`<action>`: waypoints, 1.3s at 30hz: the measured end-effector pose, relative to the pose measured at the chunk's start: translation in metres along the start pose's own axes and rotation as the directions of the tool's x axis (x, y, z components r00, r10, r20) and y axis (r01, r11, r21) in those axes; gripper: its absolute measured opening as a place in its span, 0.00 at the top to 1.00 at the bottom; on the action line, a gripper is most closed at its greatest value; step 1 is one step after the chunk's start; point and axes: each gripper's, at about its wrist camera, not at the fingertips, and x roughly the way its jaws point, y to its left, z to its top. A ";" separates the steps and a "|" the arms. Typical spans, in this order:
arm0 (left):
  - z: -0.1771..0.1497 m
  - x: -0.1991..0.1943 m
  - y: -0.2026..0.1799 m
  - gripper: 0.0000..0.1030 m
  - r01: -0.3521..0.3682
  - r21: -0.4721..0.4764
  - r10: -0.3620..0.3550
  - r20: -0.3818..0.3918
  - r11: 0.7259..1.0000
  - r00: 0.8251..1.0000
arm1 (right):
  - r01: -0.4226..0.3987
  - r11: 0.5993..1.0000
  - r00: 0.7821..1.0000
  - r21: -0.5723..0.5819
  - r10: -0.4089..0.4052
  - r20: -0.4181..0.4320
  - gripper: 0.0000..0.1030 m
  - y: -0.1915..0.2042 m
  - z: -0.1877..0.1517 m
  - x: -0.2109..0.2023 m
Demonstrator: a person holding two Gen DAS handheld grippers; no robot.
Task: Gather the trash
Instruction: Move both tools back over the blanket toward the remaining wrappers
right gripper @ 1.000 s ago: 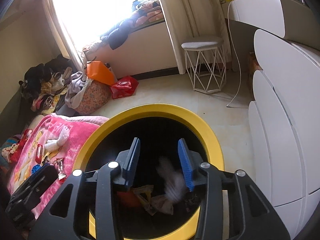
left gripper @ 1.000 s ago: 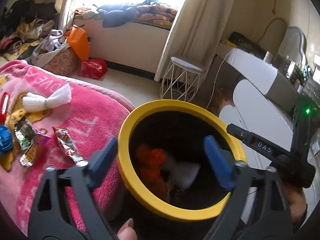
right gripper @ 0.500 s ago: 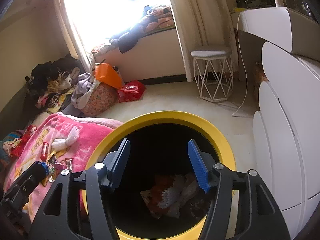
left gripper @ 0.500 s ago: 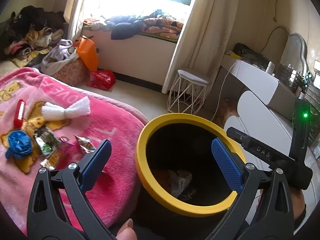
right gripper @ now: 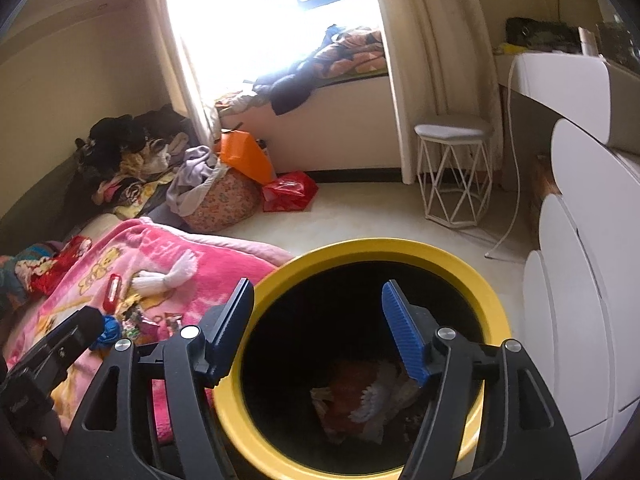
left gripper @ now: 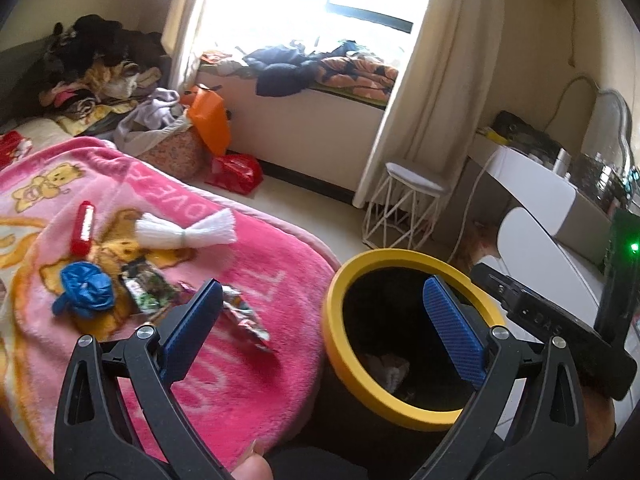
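Observation:
A black bin with a yellow rim (left gripper: 404,256) (right gripper: 384,246) stands beside the bed and holds crumpled trash (right gripper: 360,400). My left gripper (left gripper: 324,320) is open and empty, above the bed edge and the bin's left rim. My right gripper (right gripper: 320,320) is open and empty, above the bin's mouth. On the pink blanket (left gripper: 248,364) lie snack wrappers (left gripper: 244,316), a blue crumpled bag (left gripper: 86,286), a red tube (left gripper: 83,227) and a white tassel bundle (left gripper: 188,234).
A white wire stool (left gripper: 408,208) (right gripper: 452,176) stands by the curtain. White rounded drawers (right gripper: 580,300) are at the right. A red bag (right gripper: 290,190), an orange bag (right gripper: 246,156) and clothes piles (right gripper: 132,160) lie on the floor at the back left.
Both grippers rose and drew back from the bin. The right gripper's jaws opened wider and white trash dropped into the bin. The left view swung left toward the blanket.

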 end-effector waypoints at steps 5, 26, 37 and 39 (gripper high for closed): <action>0.006 -0.009 0.017 0.10 -0.024 -0.039 0.025 0.020 0.999 1.000 | -0.032 0.999 0.999 -0.037 0.032 0.002 0.37 0.019 -0.002 -0.002; 0.011 -0.041 0.087 0.10 -0.153 -0.155 0.165 0.072 0.976 0.984 | -0.163 0.974 0.986 -0.158 0.163 -0.013 0.33 0.087 -0.010 -0.009; 0.009 -0.051 0.122 0.10 -0.210 -0.212 0.231 0.080 0.955 0.970 | -0.220 0.949 0.975 -0.225 0.214 -0.052 0.31 0.126 -0.021 -0.005; 0.008 -0.051 0.130 0.11 -0.225 -0.225 0.248 0.078 0.948 0.966 | -0.234 0.943 0.972 -0.235 0.226 -0.062 0.31 0.133 -0.023 -0.003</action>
